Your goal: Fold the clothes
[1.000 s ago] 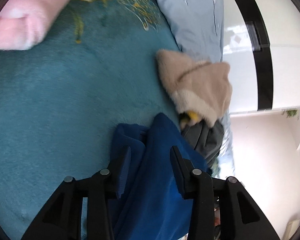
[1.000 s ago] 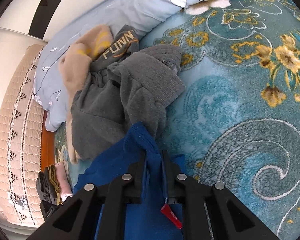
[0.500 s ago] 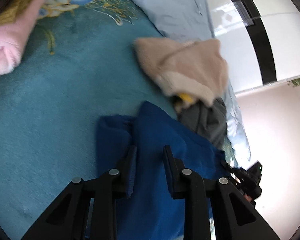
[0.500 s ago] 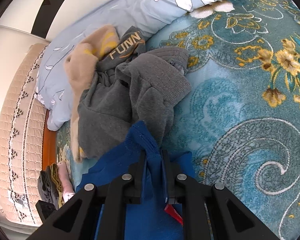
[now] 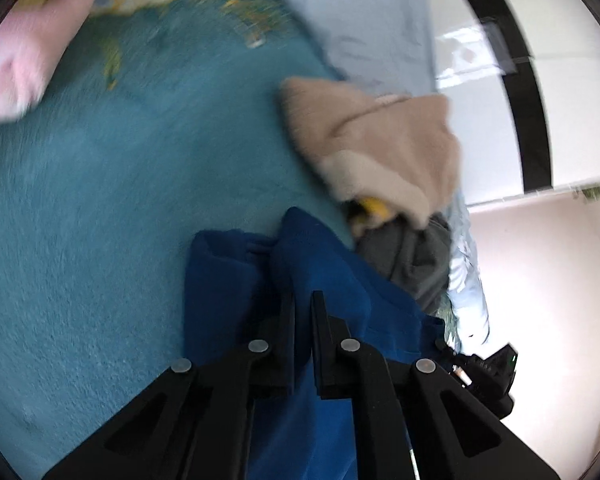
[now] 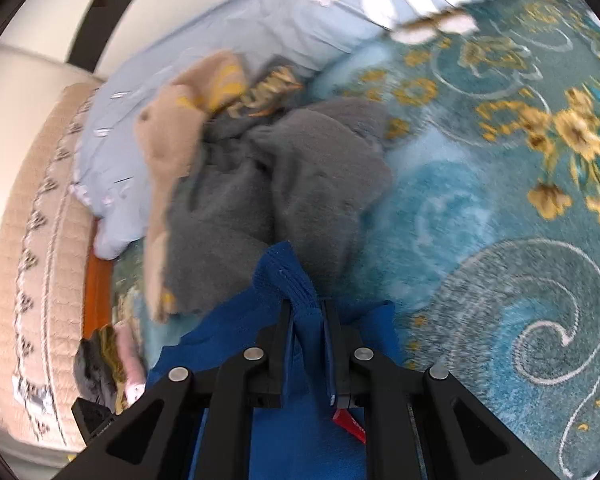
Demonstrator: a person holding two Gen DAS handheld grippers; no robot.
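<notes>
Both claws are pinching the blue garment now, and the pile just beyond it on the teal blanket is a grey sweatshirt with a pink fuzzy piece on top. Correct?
Not quite. The piece on top of the grey sweatshirt is beige, not pink, as the left wrist view shows. The rest stands: the left claw and right claw both pinch the blue garment on the teal blanket.

The blue garment (image 6: 300, 432) is soft matt cloth with a ribbed hem. The grey sweatshirt (image 6: 300, 184) looks fleecy, the beige garment (image 5: 380, 148) fuzzy. The teal blanket (image 5: 100, 220) is short plush. Each tool is matt black plastic with small metal pins.
</notes>
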